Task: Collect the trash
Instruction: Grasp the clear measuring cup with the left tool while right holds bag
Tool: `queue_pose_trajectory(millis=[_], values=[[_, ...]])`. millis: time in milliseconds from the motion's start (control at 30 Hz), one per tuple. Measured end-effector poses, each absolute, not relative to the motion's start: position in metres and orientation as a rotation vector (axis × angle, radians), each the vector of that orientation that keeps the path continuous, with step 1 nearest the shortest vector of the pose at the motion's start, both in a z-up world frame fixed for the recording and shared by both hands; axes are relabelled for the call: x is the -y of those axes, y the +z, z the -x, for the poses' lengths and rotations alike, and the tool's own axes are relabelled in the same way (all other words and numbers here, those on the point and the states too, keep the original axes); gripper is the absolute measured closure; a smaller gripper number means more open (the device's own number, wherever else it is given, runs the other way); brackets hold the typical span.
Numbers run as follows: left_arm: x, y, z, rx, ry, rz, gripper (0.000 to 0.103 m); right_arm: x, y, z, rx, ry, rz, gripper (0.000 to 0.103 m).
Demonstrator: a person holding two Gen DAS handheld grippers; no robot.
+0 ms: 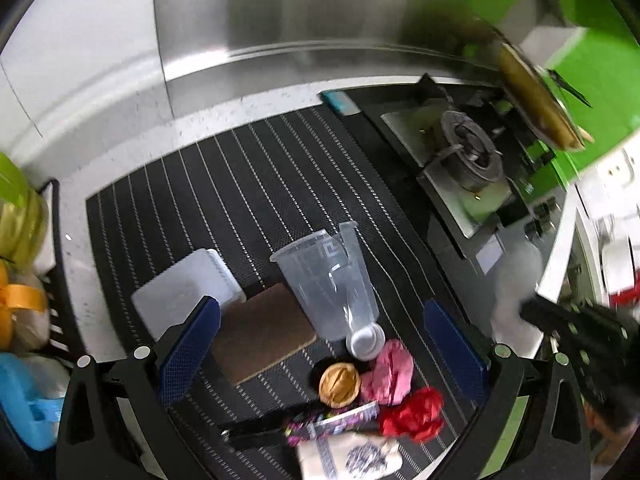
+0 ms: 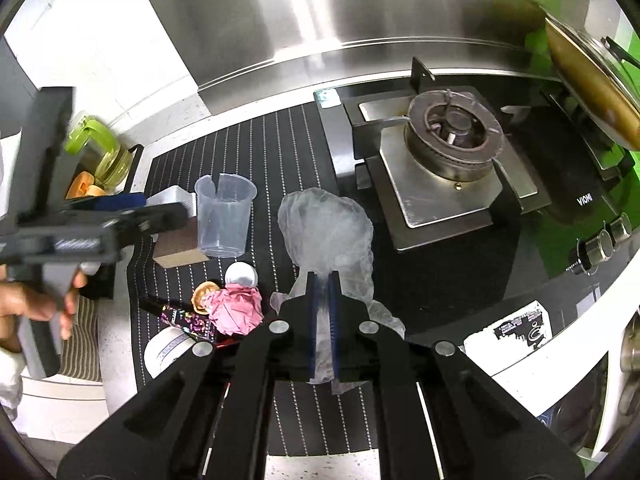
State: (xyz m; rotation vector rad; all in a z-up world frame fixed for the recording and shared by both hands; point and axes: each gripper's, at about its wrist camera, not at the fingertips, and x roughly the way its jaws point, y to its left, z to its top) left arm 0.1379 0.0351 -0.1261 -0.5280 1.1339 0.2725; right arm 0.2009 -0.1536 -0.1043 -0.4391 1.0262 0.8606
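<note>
A heap of trash lies on the black striped mat (image 1: 248, 184): a pink crumpled paper (image 1: 390, 372), a red crumpled wrapper (image 1: 416, 414), a brown walnut-like ball (image 1: 339, 384), a colourful snack wrapper (image 1: 332, 424), a white lid (image 1: 366, 342) and a printed white packet (image 1: 352, 456). My left gripper (image 1: 324, 344) hangs open above this heap, its blue pads wide apart. My right gripper (image 2: 323, 280) is shut on a clear plastic bag (image 2: 326, 224), which it holds lifted over the mat. The pink paper (image 2: 236, 308) lies just left of the bag.
A clear measuring jug (image 1: 324, 280) stands by a brown block (image 1: 260, 332) and a white lidded box (image 1: 188, 292). A gas stove (image 2: 448, 152) with a burner is at the right, a lidded pan (image 2: 592, 80) behind it. A rack with bottles (image 1: 20, 208) sits at the left.
</note>
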Motion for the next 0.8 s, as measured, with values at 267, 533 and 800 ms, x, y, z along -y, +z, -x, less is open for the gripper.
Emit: queue_pose_trajectory(millis=[267,533,800], values=[[-0.040,-0.155,-0.161,-1.162,0.313,0.610,0.016,0.160,-0.108,-0.208,-1.037,0.857,0.428,0.098],[-0.039,-0.171,-0.172,-1.194,0.327,0.611,0.033,0.160,-0.110,-0.214,-1.043,0.861,0.418,0.098],[-0.037,-0.175,-0.179,-1.188,0.304,0.584,0.043,0.158,-0.109,-0.216,-1.043,0.875,0.406,0.098]])
